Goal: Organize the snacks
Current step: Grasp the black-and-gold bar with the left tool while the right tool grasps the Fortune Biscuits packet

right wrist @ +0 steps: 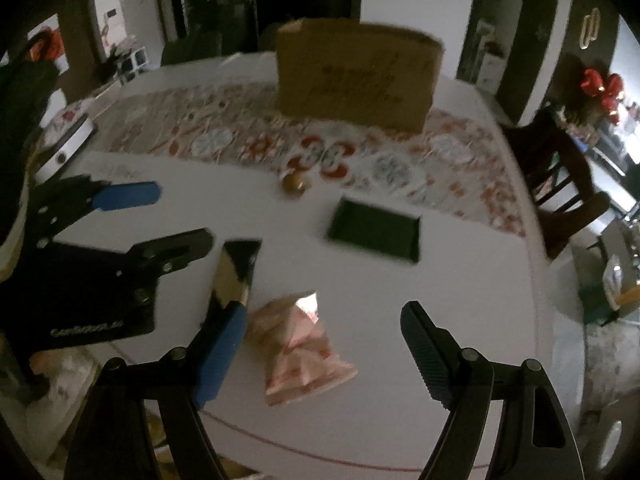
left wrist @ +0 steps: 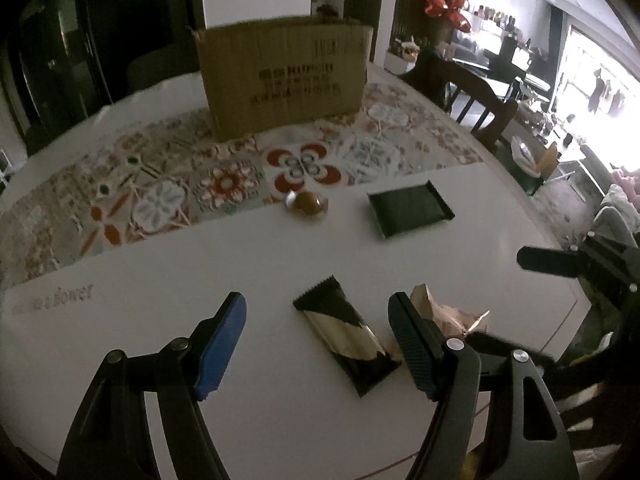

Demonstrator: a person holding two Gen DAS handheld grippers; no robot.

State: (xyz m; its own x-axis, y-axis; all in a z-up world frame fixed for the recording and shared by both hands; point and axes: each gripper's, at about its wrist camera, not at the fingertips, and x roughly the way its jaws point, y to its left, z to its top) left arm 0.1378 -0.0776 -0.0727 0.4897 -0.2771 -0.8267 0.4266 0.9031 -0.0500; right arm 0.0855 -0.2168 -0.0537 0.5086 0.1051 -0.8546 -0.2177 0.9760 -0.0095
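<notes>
Box (left wrist: 284, 80) print was blurred, unreadable; its inside was hidden. Pink bag (right wrist: 300, 344) was half hidden behind a finger in the left view. Left gripper (left wrist: 316, 308) tilted down over the black-gold bar (left wrist: 346, 346) — jaws spread, not touching it. Right gripper (right wrist: 324, 320) tilted down likewise, jaws spread around the pink bag. Green pack (left wrist: 408, 210) and round sweet (left wrist: 308, 202) lay farther off on the table (left wrist: 240, 264), before the box.

Bare white table (left wrist: 224, 264) ahead, cardboard box (left wrist: 282, 80) blocking its far side.
</notes>
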